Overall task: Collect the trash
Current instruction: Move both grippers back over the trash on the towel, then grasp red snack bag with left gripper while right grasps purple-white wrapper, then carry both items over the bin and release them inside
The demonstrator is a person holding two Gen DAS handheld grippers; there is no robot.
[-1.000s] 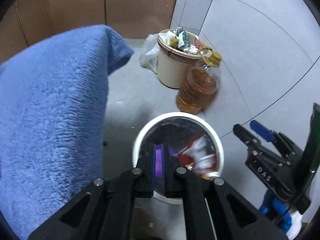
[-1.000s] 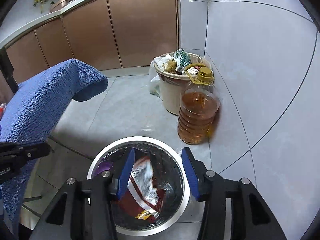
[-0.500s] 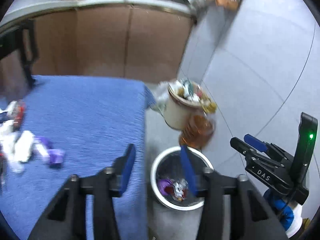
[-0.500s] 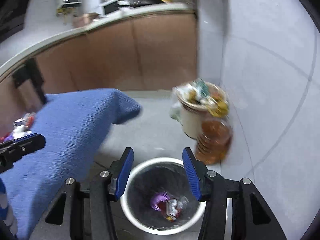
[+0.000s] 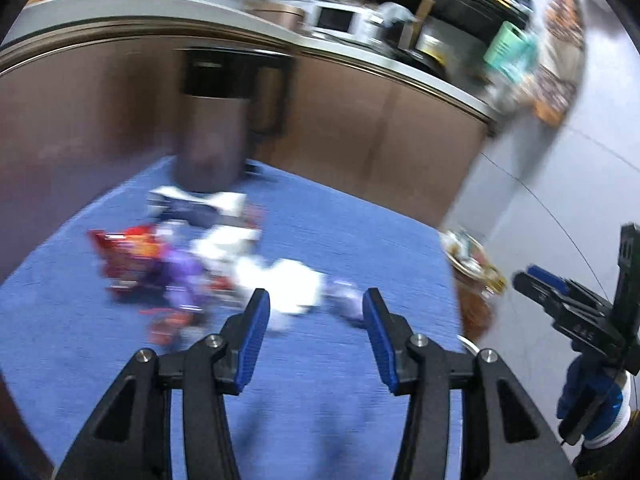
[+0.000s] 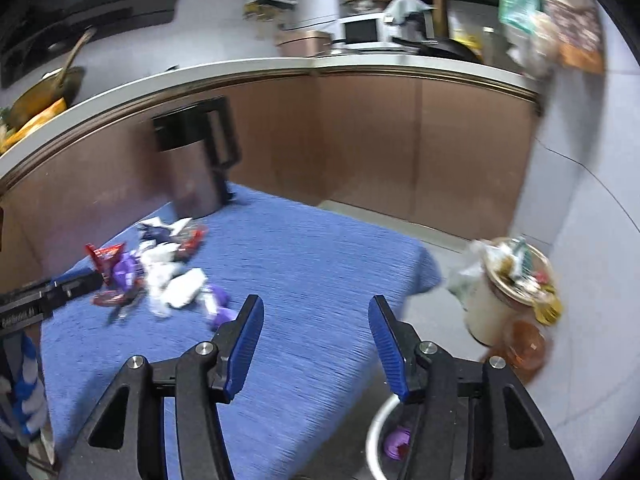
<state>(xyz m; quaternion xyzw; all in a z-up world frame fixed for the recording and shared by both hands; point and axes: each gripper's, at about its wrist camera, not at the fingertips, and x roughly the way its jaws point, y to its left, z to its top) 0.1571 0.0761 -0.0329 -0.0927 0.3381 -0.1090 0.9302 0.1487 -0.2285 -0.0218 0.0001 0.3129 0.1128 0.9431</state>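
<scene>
Blue tablecloth (image 6: 312, 280) under brown counter (image 6: 360, 140), wrappers (image 6: 160, 276) scattered, both tools parted, empty.

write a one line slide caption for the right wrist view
Open, empty right gripper above the blue cloth, wrappers piled at its far left, white bin below at right.

The left wrist view looks forward and down along its own fingers (image 5: 314, 314) from close above the blue cloth (image 5: 320, 420), facing the wrappers (image 5: 192, 264) and the brown cabinets (image 5: 360, 132) behind. The right wrist view looks the same way from further right, over the cloth's corner (image 6: 312, 280), so the white bin (image 6: 374, 432) on the floor shows at its lower edge. Both views share the cloth, wrappers, cabinets, counter and the full pail (image 6: 496, 304) by the wall, and each catches the other gripper at its side edge.
</scene>
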